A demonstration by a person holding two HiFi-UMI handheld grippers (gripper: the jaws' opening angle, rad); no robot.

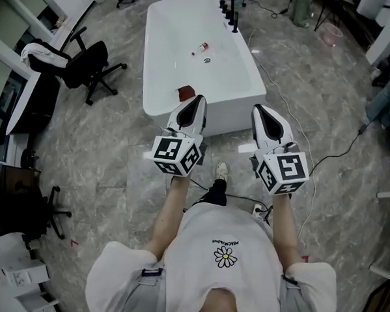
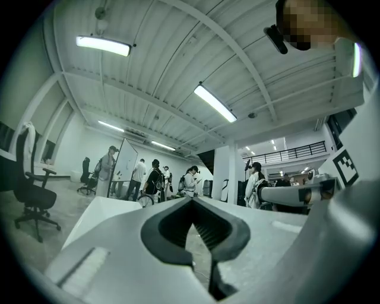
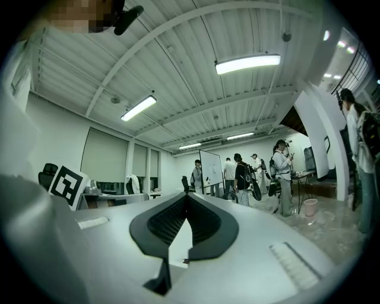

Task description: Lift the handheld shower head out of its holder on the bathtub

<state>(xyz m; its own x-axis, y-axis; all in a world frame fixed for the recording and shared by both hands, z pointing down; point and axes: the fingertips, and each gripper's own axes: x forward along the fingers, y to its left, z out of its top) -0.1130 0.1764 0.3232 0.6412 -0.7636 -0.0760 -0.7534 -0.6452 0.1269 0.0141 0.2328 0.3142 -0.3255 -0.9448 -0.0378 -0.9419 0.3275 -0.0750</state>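
The white bathtub (image 1: 161, 78) stands on the grey floor ahead of me in the head view. Black tap fittings with the handheld shower head (image 1: 233, 17) rise at its far right rim. My left gripper (image 1: 199, 100) and right gripper (image 1: 257, 110) hover side by side over the tub's near end, far from the fittings. Both are shut with nothing held. The left gripper view has its jaws (image 2: 191, 203) tilted up at the ceiling, tips meeting. The right gripper view shows the same for its jaws (image 3: 185, 199). Neither gripper view shows the tub fittings.
A small red object (image 1: 186, 91) sits on the tub's near rim and small items (image 1: 204, 48) lie inside. Black office chairs (image 1: 89, 65) stand left. Cables (image 1: 325, 159) run along the floor on the right. Several people (image 2: 148, 178) stand in the distance.
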